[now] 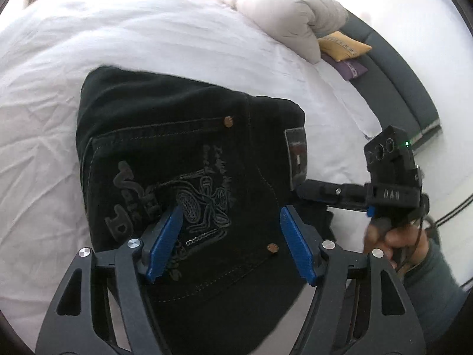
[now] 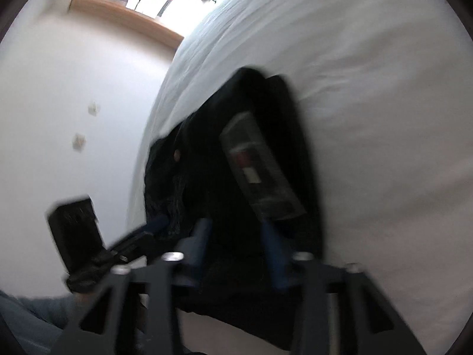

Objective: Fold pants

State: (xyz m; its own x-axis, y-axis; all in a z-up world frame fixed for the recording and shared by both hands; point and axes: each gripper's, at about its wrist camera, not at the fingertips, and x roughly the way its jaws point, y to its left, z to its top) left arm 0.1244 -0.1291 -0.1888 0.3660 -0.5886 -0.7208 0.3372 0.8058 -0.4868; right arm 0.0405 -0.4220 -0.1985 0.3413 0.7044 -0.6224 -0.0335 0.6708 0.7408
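Your black pants (image 1: 189,159) lie folded in a thick bundle on the white bed (image 1: 147,38), near its edge. They look like heavy, soft denim, so grip through all layers at a folded edge. Your left tongs (image 1: 229,242) hang spread above the pocket. Your right tongs (image 2: 236,254) look narrowly parted at the waistband side; blur hides any grip.
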